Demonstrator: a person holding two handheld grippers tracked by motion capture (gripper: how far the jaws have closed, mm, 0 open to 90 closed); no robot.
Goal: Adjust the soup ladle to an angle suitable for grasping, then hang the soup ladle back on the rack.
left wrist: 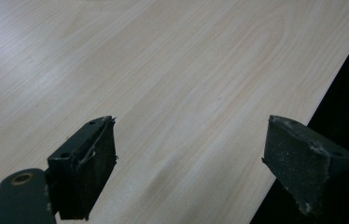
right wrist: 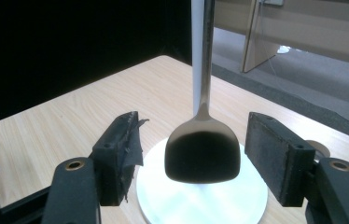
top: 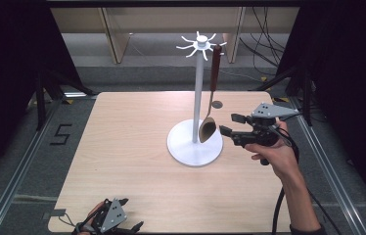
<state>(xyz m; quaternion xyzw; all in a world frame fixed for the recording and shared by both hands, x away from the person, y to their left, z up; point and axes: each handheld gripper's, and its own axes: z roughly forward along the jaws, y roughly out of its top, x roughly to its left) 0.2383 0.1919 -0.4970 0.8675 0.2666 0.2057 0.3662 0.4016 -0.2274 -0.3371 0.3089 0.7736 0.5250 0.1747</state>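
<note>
Jaws of the right gripper (top: 229, 124) stand wide apart, holding nothing — the spoon (top: 209, 123) hangs from the white stand (top: 198, 93), its bowl just beside them above the stand's base. The left gripper (left wrist: 189, 163), well apart from the stand, gapes empty too.

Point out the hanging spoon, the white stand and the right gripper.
spoon (right wrist: 203, 156): right gripper view, on its bowl.
white stand (top: 198, 83): high view, on its upright pole.
right gripper (top: 231, 124): high view, midway between its open fingertips.
</note>
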